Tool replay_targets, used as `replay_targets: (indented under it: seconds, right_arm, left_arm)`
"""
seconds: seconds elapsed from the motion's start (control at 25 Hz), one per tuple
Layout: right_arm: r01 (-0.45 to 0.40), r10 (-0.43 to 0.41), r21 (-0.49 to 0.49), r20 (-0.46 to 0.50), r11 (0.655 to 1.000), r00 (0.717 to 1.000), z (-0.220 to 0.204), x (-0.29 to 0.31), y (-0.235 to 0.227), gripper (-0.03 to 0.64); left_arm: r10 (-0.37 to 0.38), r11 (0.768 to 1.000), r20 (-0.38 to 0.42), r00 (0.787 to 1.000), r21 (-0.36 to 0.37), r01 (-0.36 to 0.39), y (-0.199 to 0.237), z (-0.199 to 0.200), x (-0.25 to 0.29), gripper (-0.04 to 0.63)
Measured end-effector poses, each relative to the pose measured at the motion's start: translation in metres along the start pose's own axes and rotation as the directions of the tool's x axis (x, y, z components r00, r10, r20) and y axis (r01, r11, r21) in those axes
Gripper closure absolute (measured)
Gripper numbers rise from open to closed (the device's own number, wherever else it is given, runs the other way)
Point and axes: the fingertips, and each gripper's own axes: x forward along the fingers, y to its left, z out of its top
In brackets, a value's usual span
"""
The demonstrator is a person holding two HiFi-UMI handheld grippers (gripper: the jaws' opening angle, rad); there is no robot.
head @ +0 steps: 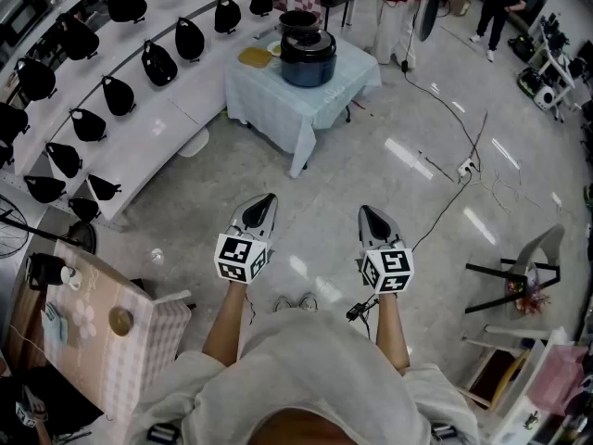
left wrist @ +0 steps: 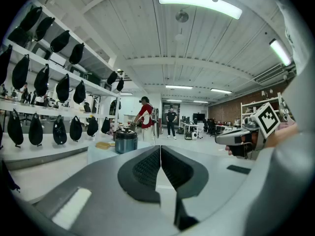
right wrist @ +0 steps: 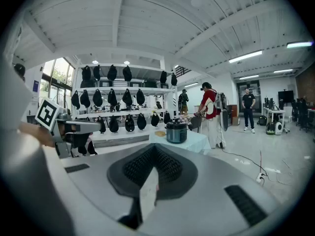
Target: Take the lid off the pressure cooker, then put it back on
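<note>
Two grippers are out in front of the person, level with each other, and neither has anything in it: the left gripper (head: 263,202) has its jaws pressed together on nothing, and the right gripper (head: 371,213) is the same, pads meeting with only air past them. The cooker (head: 308,63) stands well ahead across open floor, on a small table (head: 329,100) draped in pale cloth, with a yellow pad (head: 255,57) just beside it. Its lid (head: 309,41) sits on top, so by the look of it the first step, taking the lid off, has not begun; this is the approach, with both grippers aimed roughly at the table and well apart from it. To the left runs a white shelf (head: 139,146) lined with black bags, and a cable (head: 445,207) trails over the floor to the right of the path. The next move calls for walking up to the table, keeping clear of that cable, then spreading the jaws before reaching in, since shut as they are they can take hold of nothing. Which part of the lid offers a grip is too small to tell from here.
</note>
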Motion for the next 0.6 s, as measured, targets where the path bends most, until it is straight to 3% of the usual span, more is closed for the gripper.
replay_targets:
  seconds: [0.32, 0.48, 0.52, 0.56, 0.6]
  right_arm:
    - [0.002, -0.002, 0.001, -0.001, 1.000, 1.000, -0.003, 0.000, -0.004, 0.617]
    - [-0.014, 0.012, 0.039, 0.046, 0.999, 0.999, 0.003, -0.002, -0.003, 0.617]
    - [-0.027, 0.024, 0.052, 0.059, 0.998, 0.998, 0.005, -0.002, -0.003, 0.615]
    - [-0.045, 0.041, 0.061, 0.069, 0.997, 0.997, 0.007, -0.001, -0.001, 0.523]
    - [-0.061, 0.056, 0.062, 0.079, 0.996, 0.995, 0.008, 0.001, 0.000, 0.370]
  left_arm:
    - [-0.003, 1.000, 0.003, 1.000, 0.000, 0.003, -0.004, 0.000, 0.004, 0.586]
    - [-0.024, 1.000, 0.020, 1.000, 0.001, 0.024, -0.009, 0.001, 0.004, 0.580]
    - [-0.039, 0.999, 0.020, 0.999, -0.001, 0.039, -0.012, 0.001, 0.006, 0.494]
    - [-0.053, 0.999, 0.017, 0.998, -0.005, 0.053, -0.015, 0.000, 0.007, 0.382]
    - [-0.061, 0.998, 0.014, 0.998, -0.009, 0.061, -0.017, -0.001, 0.009, 0.328]
